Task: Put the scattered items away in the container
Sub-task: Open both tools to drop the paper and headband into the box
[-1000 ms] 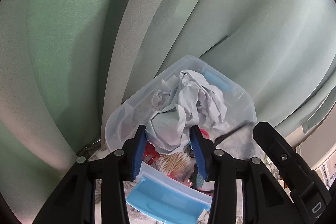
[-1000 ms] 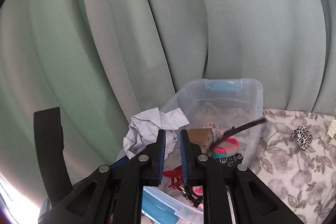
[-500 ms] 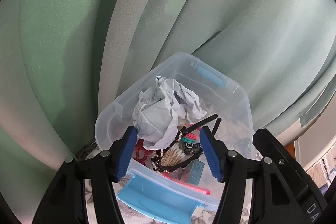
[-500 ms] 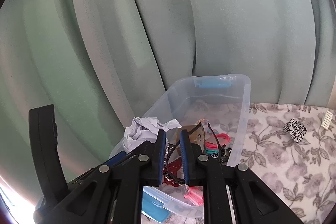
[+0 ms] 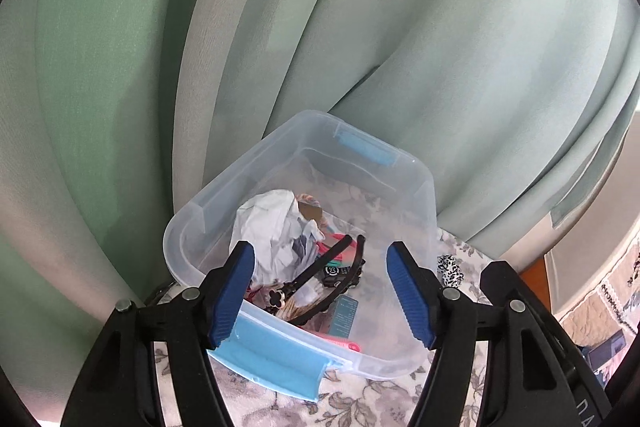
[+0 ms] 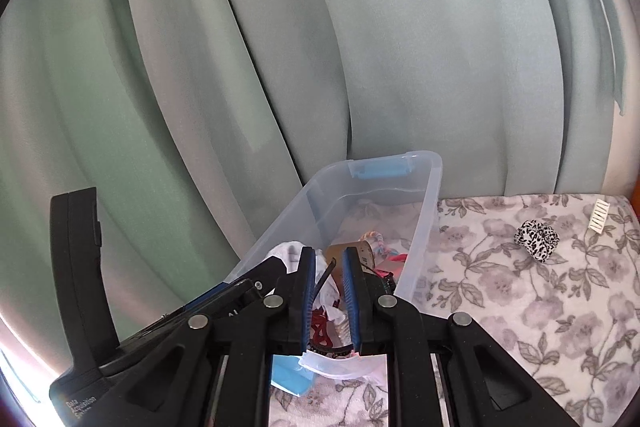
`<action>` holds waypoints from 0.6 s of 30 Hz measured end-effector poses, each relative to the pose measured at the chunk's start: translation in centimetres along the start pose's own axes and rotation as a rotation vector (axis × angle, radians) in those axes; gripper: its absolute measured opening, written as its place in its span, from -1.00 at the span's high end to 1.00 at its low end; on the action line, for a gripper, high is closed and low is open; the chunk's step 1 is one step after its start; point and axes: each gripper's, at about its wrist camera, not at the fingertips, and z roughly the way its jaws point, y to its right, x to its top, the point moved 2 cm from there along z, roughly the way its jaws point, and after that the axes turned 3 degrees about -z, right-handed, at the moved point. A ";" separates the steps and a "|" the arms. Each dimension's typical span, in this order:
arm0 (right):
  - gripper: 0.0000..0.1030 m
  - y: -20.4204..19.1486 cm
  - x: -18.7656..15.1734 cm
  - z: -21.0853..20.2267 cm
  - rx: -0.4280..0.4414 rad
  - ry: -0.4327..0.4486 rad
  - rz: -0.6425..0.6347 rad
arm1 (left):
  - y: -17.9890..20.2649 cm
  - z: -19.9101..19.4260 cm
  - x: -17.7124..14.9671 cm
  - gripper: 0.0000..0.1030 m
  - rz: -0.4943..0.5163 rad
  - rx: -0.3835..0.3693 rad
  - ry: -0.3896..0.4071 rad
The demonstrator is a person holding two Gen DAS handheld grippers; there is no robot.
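Observation:
A clear plastic bin [image 5: 424, 183] with blue latches stands on a floral cloth against a curtain. In it lie a crumpled white paper [image 5: 268, 223], a black headband [image 5: 328, 259], hair ties and other small items. My left gripper [image 5: 320, 251] hovers over the bin's near end. Its jaws are opening and nothing is between them. In the right wrist view my right gripper [image 6: 328, 253] is shut and empty, just short of the bin [image 6: 432, 211]; the paper [image 6: 286, 251] shows beside it. A leopard-print scrunchie [image 6: 536, 241] lies on the cloth to the right of the bin.
A pale green curtain [image 5: 360, 27] hangs right behind the bin. A small white comb-like piece [image 6: 599, 221] lies at the cloth's far right. The floral cloth [image 6: 520, 327] stretches to the right of the bin. The left gripper's body [image 6: 80, 267] sits close on the left.
The left jaws spread and let go of the crumpled paper, which now lies in the bin. Both grippers drew back and upward from the bin. The headband settled lower inside.

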 end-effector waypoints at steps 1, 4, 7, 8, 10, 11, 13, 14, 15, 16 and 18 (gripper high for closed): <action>0.67 0.2 0.0 -0.5 -0.002 0.008 0.006 | 0.5 0.2 0.2 -0.35 0.008 -0.002 0.005; 0.67 0.8 0.0 -2.4 -0.006 0.034 0.030 | 1.1 -2.7 -0.1 -0.36 0.030 -0.005 0.020; 0.66 1.5 0.1 -4.4 -0.011 0.060 0.060 | 2.1 -4.7 -0.4 -0.35 0.053 0.004 0.029; 0.65 1.7 0.2 -5.1 -0.013 0.068 0.070 | 2.6 -4.4 -0.5 -0.35 0.062 0.008 0.032; 0.55 2.2 0.2 -6.4 -0.021 0.085 0.086 | 3.4 -5.0 -0.6 -0.36 0.082 0.010 0.037; 0.47 2.5 0.2 -7.1 -0.025 0.093 0.094 | 4.0 -5.1 -0.8 -0.36 0.093 0.009 0.041; 0.42 3.0 0.1 -8.4 -0.033 0.111 0.109 | 5.1 -6.0 -1.0 -0.36 0.118 0.009 0.049; 0.39 3.2 0.1 -9.1 -0.038 0.119 0.116 | 5.6 -6.4 -1.2 -0.36 0.132 0.010 0.052; 0.38 3.5 0.0 -9.7 -0.043 0.127 0.122 | 6.1 -6.9 -1.4 -0.36 0.144 0.009 0.055; 0.36 3.7 0.0 -10.4 -0.048 0.136 0.128 | 6.6 -7.2 -1.6 -0.36 0.156 0.004 0.056; 0.30 4.3 -0.1 -11.7 -0.058 0.153 0.141 | 7.7 -7.6 -2.1 -0.36 0.185 -0.017 0.051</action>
